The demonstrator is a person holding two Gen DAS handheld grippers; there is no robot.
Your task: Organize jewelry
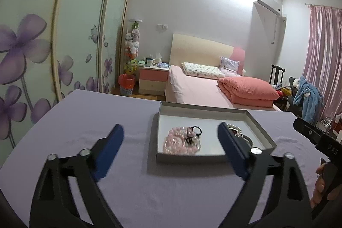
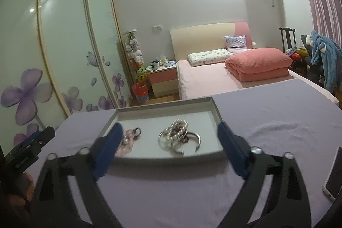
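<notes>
1. Left gripper [image 1: 170, 150]: blue fingers [image 1: 110, 151] spread wide, released, nothing between them. It hovers over the lavender-covered table [image 1: 85, 121], just short of the tray's near edge.
2. Right gripper [image 2: 170, 149]: fingers [image 2: 232, 150] also wide apart, nothing gripped. Same pose, hanging in front of the tray, above the cloth.
3. Tray [image 1: 259, 127], shallow, grey rim, white floor, sits flat on the table mid-frame w/ all the jewelry inside.
4. Pink bead bracelet [image 1: 176, 142] lies coiled in the tray's left half; a black hair tie w/ a small charm [image 1: 193, 131] rests on its top edge, touching it.
5. Right half of tray: pearl bracelet [image 2: 178, 127] piled on silver bangles [image 2: 171, 143], all touching in one heap; an open silver cuff [image 2: 195, 140] pokes out on the heap's right side. In left wrist view this pile is mostly hidden behind that gripper's right finger.
6. The two clusters are apart, bare tray floor between.
7. Phone [image 2: 334, 174] lies on the cloth at far right, well apart from tray.
8. Bkgd: pink bed [image 1: 192, 91] w/ folded quilt, floral wardrobe doors [image 1: 32, 46] on the left.
</notes>
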